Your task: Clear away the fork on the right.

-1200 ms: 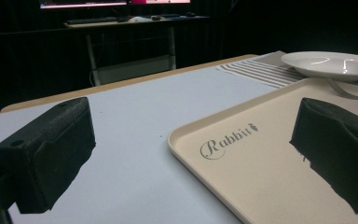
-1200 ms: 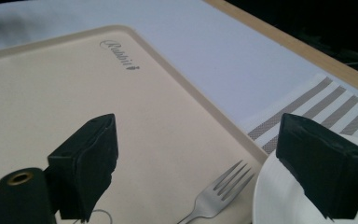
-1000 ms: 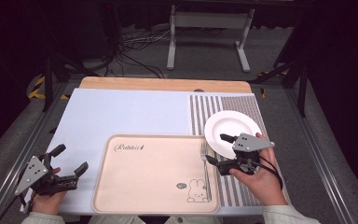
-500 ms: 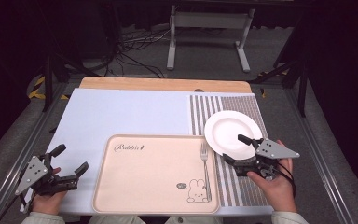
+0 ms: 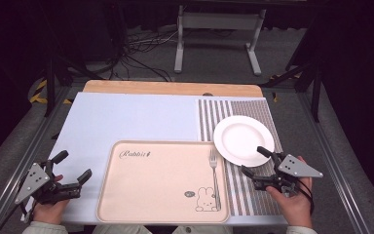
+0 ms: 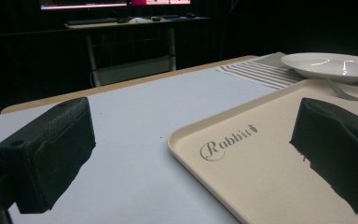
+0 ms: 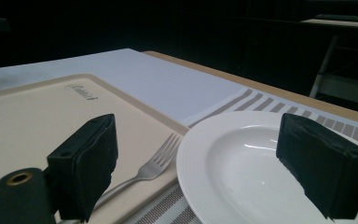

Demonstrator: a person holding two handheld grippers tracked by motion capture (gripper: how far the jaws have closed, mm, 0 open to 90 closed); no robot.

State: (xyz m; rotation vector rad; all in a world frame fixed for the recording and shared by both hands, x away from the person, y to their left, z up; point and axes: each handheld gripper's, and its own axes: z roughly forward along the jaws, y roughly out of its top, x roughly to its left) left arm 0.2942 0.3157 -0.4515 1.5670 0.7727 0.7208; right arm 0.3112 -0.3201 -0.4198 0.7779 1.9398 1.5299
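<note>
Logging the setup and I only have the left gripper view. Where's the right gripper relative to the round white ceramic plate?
Observer: The right gripper is at the near rim of the round white ceramic plate. Its jaws are open with nothing gripped.
Operator: Which way does the cutlery point?
Observer: The silver metal fork lies along the right edge of the beige rectangular plastic tray, with its tines pointing away from the person.
Operator: Any print on the tray besides the word?
Observer: Yes, there is a small rabbit drawing in its near right corner, beside the fork's handle.
</note>
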